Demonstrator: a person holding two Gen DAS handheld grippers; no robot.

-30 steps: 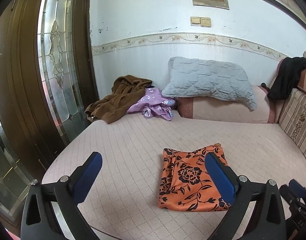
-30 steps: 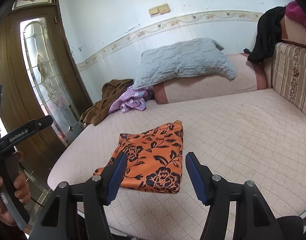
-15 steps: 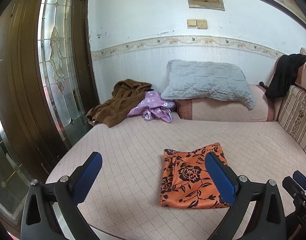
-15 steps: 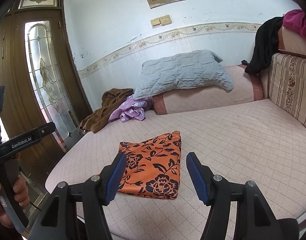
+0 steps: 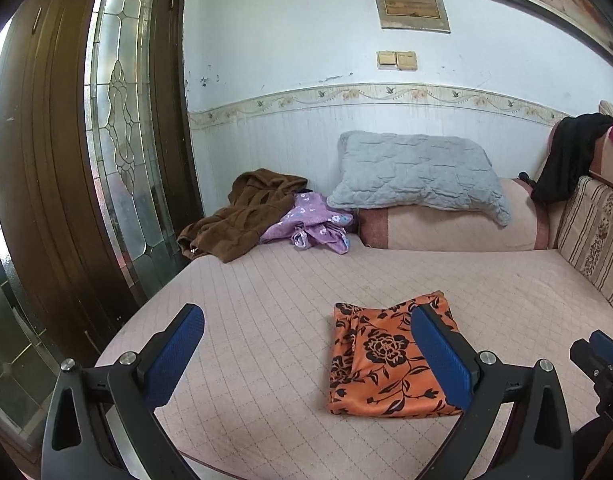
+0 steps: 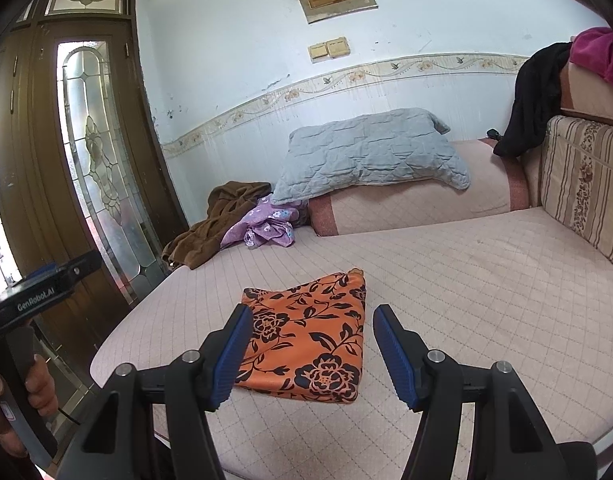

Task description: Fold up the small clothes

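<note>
Between the parted pads of the right gripper [image 6: 312, 354], nothing is held; the left gripper [image 5: 306, 356] also stands wide and empty, and both hang above the near edge of the bed [image 6: 486, 280]. Directly ahead, the orange floral garment [image 6: 310, 344] lies flat on the quilted cover as a compact rectangle, so this item appears folded and released. Remaining work, judged from the layout: the crumpled purple garment [image 5: 310, 226] and the brown garment [image 5: 242, 216] beside it, heaped at the far left corner, are unfolded. Reaching them means passing over or around the folded piece. A grey pillow [image 5: 414, 174] overhangs the bolster just beside the heap, and a black cloth [image 5: 566, 156] drapes the sofa back, well apart.
</note>
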